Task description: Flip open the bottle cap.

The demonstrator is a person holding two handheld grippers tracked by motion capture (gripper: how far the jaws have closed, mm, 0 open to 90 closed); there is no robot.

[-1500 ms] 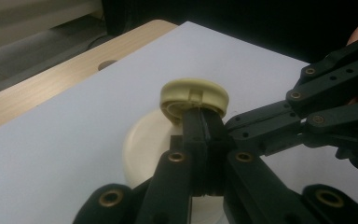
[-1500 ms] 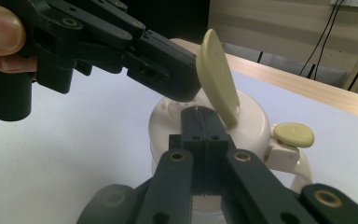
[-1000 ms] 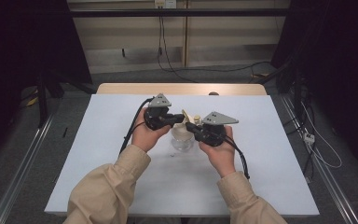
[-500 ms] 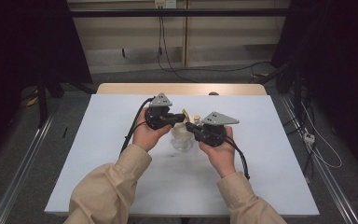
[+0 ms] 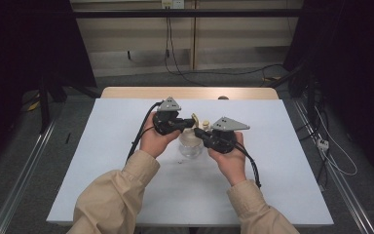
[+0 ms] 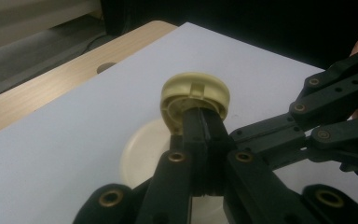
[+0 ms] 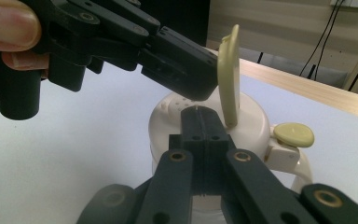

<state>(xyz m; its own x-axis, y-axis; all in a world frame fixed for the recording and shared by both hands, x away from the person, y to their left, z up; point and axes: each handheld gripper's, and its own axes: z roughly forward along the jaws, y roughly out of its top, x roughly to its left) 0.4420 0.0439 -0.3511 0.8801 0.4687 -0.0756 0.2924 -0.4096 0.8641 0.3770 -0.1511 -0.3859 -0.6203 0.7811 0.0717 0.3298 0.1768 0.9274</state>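
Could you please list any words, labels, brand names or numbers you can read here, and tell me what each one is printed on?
None can be read. The yellow flip lid the left claw pinches, the white shaker jar and both claws' black links are unmarked. The wall sockets are too small to show any lettering.

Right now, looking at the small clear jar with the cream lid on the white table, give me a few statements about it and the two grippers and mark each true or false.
1. The yellowish flip cap on the clear jar's cream lid stands raised. True.
2. The left gripper has its jaws wide apart. False: they are shut against the cap.
3. The jar lies tipped on its side. False: it stands upright on the white table.
4. The right gripper is at the lid, jaws closed. True.
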